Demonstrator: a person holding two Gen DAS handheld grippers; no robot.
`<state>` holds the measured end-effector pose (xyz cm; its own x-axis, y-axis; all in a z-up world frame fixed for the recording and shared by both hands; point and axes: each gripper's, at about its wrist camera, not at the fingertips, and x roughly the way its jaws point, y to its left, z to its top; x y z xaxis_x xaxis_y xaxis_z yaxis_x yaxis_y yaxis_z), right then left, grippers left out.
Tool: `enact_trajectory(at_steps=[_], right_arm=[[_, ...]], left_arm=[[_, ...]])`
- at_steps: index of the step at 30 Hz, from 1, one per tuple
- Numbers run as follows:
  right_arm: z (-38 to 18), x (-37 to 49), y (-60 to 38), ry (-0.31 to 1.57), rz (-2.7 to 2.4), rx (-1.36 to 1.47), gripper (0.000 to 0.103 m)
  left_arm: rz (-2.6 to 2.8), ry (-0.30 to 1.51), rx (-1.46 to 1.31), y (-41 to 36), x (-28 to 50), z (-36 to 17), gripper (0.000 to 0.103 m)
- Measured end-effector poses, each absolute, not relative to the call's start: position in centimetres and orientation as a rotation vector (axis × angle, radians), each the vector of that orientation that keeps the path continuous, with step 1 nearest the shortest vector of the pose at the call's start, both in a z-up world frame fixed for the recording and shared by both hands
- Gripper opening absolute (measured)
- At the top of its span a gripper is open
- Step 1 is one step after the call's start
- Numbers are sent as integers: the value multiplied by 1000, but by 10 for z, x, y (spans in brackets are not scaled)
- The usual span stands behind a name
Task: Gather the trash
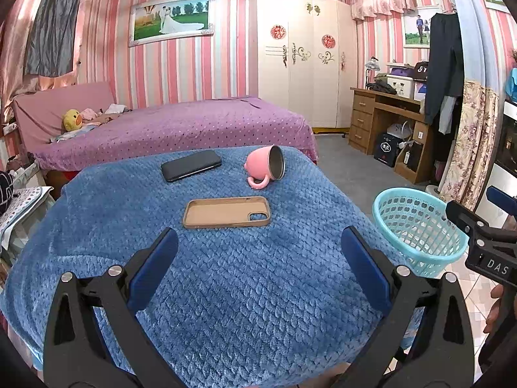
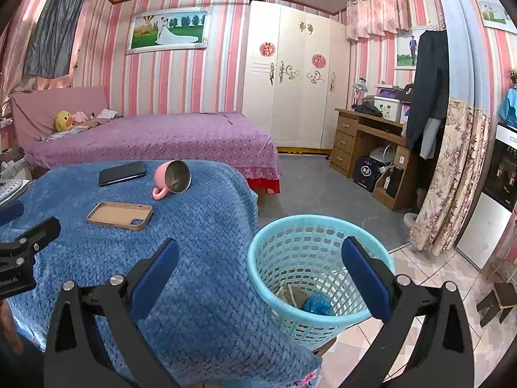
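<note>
**Both grippers open and empty, basket beside the table**

The left gripper (image 1: 258,258) has its blue fingers (image 1: 155,268) spread wide with nothing between them. It hovers level above the near part of the blue blanket (image 1: 242,307), pointing across the table toward the bed (image 1: 181,129). Just ahead of its fingertips lies a tan case (image 1: 226,211), flat and hollow side up. Farther on, a pink mug (image 1: 265,168) lies on its side, mouth turned right, and a black phone (image 1: 191,165) lies flat to its left, apart from it.

The right gripper (image 2: 258,265) is likewise held with fingers (image 2: 365,274) wide apart and empty. It sits over the table's right edge, aimed forward and tilted down, so its left finger is over the blanket and its right finger over the basket (image 2: 323,223). The teal basket stands just beside the blanket's hanging edge, on the floor or some low support. Inside it rest crumpled trash (image 2: 292,294) and a blue wad (image 2: 318,302), touching near the bottom.

Each gripper shows at the edge of the other's view, side by side and apart.
</note>
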<state>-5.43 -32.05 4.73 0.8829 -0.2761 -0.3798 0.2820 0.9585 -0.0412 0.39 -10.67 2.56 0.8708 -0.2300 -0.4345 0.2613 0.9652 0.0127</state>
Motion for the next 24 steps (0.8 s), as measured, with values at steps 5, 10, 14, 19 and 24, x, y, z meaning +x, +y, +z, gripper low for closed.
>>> enact_trajectory(at_steps=[5, 10, 14, 19, 24], right_arm=[[47, -51, -318, 393, -290, 14, 98], [46, -50, -316, 394, -285, 10, 98], [46, -50, -316, 394, -285, 8, 98], [46, -50, -316, 394, -285, 6, 98], [47, -51, -315, 389, -285, 0, 98]], left_arm=[[-266, 425, 79, -109, 2, 28, 98], [-266, 416, 83, -111, 1, 28, 98], [-269, 418, 78, -111, 0, 27, 98], [-271, 418, 80, -111, 1, 27, 98], [-273, 418, 78, -110, 1, 26, 98]])
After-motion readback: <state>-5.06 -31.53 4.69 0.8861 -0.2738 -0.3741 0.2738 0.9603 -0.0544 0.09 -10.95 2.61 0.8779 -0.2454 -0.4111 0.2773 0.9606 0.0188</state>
